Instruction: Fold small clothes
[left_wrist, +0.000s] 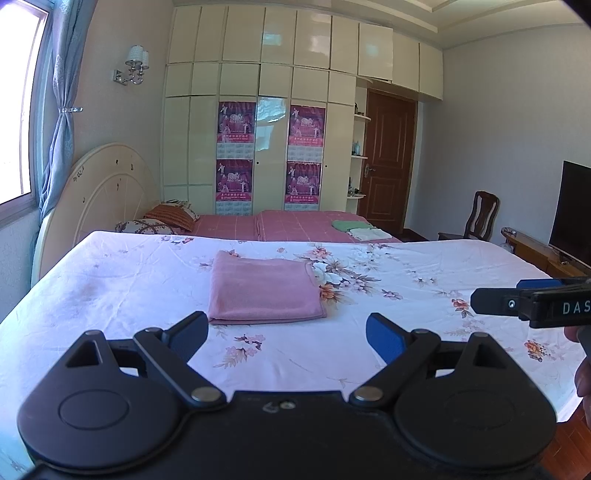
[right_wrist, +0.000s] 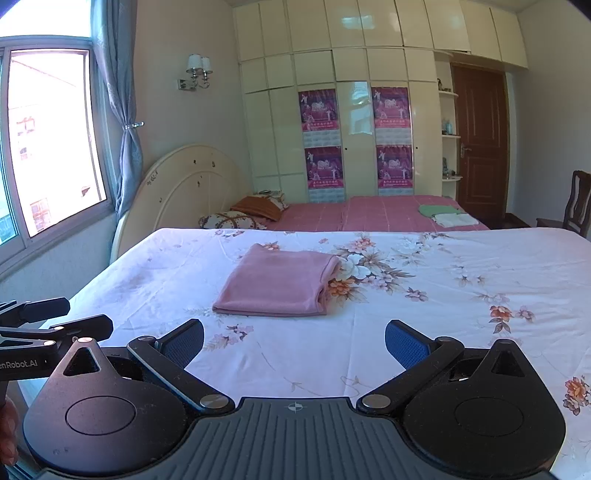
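Note:
A pink cloth (left_wrist: 264, 291) lies folded into a neat rectangle on the white floral sheet (left_wrist: 129, 280). It also shows in the right wrist view (right_wrist: 279, 282). My left gripper (left_wrist: 287, 334) is open and empty, held just short of the cloth's near edge. My right gripper (right_wrist: 294, 343) is open and empty, also a little short of the cloth. In the left wrist view the right gripper's fingers (left_wrist: 495, 301) reach in from the right edge. In the right wrist view the left gripper's fingers (right_wrist: 85, 326) show at the left edge.
Behind the floral surface is a pink bed (left_wrist: 295, 223) with pillows (left_wrist: 170, 216) and folded green and white clothes (left_wrist: 358, 229). A cream wardrobe (left_wrist: 258, 129) stands at the back. A TV (left_wrist: 574, 210) and chair (left_wrist: 480, 216) stand at the right, a window (right_wrist: 48, 136) at the left.

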